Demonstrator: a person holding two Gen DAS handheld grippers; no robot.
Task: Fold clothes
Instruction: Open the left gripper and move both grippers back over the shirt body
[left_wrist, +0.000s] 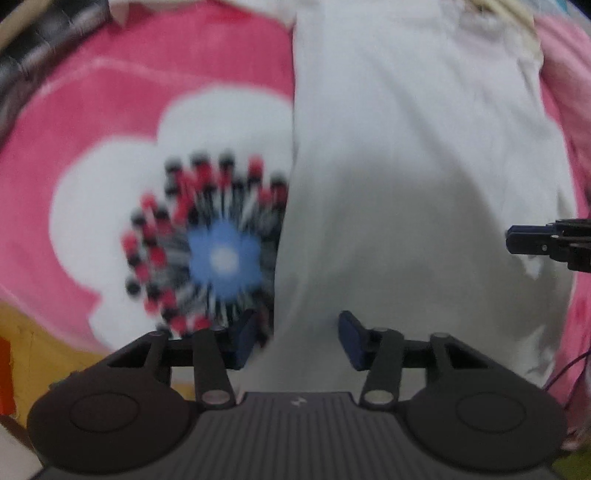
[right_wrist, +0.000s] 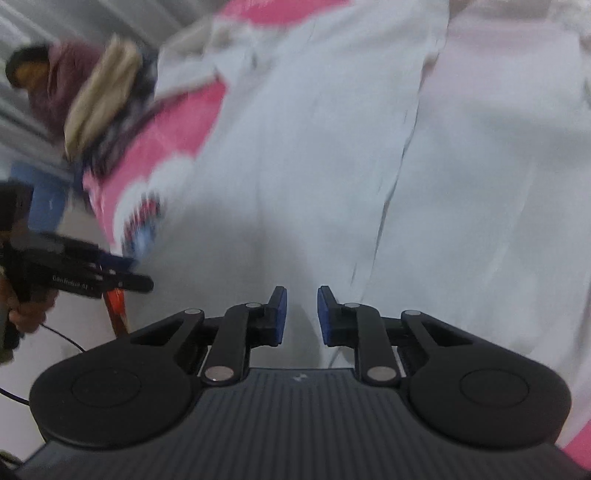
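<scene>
- Pink blanket (left_wrist: 110, 122) with a large white flower print, its centre blue ringed by red and black dots, covers the surface; both views are blurred.
- Yellow-brown edge shows at the lower left of the left wrist view; a pale floor lies beyond the blanket in the right wrist view.
- White garment (left_wrist: 406, 177) lies spread lengthwise over the blanket, mostly flat, with soft creases and a long seam.
- Left tongs (left_wrist: 297, 339) are spread wide over the garment's left edge, gripping nothing.
- Right tongs (right_wrist: 302, 314) stand parted above the white cloth, nothing between them.
- Someone's hand (right_wrist: 26, 314) holds the other tool's handle at the left.
</scene>
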